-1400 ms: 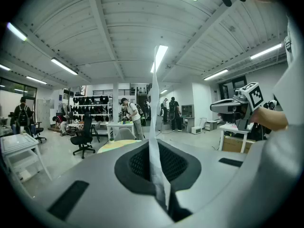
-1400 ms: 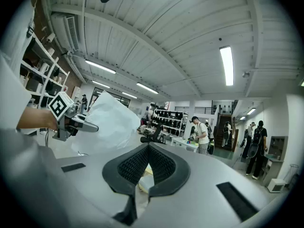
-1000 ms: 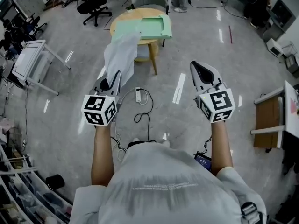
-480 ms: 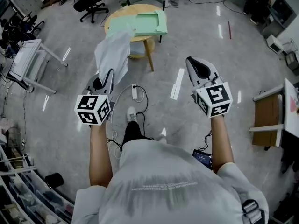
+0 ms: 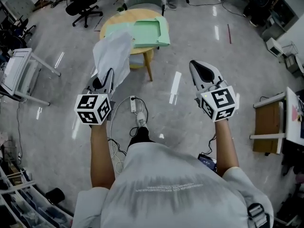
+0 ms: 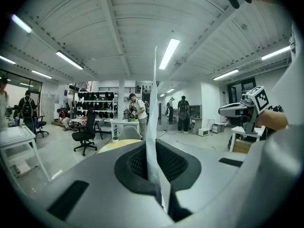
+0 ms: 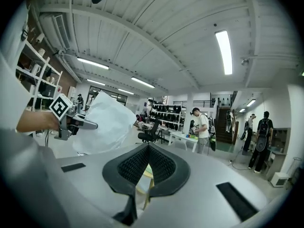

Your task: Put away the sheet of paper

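Grey shirt nearest, bare forearms out front, one tool per hand. Left tool is clamped on the lower edge of the white sheet of paper. The sheet stands up from the jaws, slightly bent, held in the air above the floor; in the head view its top overlaps the near side of the bench. Right tool is well apart to the right, jaws together at the tips, nothing between. White power strip with cable lies on the grey floor. Further on, a round wooden bench carries a pale green tray. Black office chair beyond.
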`<state>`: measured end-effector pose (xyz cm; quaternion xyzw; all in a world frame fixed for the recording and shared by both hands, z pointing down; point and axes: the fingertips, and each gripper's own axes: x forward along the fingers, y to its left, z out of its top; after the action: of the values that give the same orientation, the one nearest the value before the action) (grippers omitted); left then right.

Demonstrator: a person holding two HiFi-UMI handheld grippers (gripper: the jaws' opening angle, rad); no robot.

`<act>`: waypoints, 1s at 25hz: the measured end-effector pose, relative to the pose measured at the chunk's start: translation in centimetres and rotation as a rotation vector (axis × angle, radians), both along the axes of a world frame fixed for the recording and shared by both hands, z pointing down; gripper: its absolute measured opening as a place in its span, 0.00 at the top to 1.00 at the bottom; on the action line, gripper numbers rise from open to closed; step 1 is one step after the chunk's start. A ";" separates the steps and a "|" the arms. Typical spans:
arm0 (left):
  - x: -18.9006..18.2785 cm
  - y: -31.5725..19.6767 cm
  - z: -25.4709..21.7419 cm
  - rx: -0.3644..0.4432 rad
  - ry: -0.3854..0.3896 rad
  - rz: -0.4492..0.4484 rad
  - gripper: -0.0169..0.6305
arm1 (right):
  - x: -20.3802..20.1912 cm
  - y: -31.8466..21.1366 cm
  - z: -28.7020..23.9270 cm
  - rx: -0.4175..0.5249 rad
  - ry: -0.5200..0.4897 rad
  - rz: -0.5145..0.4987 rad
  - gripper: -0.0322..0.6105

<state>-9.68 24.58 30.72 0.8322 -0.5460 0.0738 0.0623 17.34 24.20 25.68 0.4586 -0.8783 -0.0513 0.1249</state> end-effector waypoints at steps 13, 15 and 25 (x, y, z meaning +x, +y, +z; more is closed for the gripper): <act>-9.5 -17.2 -0.4 -0.020 0.038 0.005 0.95 | -10.8 -16.8 -0.6 0.020 0.102 -0.014 0.91; -10.3 -19.0 -0.1 -0.027 0.044 0.013 0.95 | -11.6 -18.6 0.0 0.003 0.102 -0.009 0.91; -13.5 -24.1 4.0 -0.113 0.064 0.002 0.95 | -14.4 -24.7 5.3 -0.138 0.125 -0.018 0.91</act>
<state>-23.22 0.44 34.67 0.8299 -0.5379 0.0779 0.1263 2.94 -0.48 31.02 0.4370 -0.8742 -0.0206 0.2104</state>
